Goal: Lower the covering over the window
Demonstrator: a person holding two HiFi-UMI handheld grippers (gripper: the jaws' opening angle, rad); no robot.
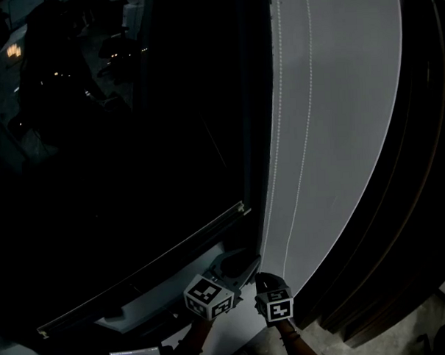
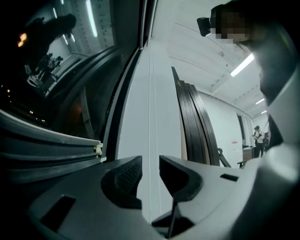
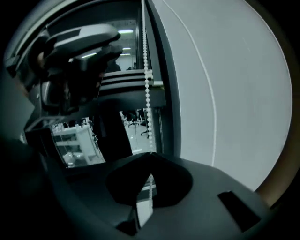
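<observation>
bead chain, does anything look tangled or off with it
Nothing stands out. The bead chain hangs in two straight, untangled strands down the pale surface beside the dark window. The right gripper is shut on one strand, and the left gripper is open.

Premises read as an open-plan office, seen after dark. Long strip lights (image 2: 242, 65) run across a white ceiling above plain white walls, and a person (image 2: 258, 139) stands far down the room. The window (image 1: 134, 177) is tall and dark-framed, with a bead chain (image 3: 146, 70) hanging at its edge. Office chairs (image 3: 136, 123) on wheeled bases and white shelving (image 3: 77, 143) appear in the glass. Small orange lights (image 1: 13, 51) show against the black pane.
</observation>
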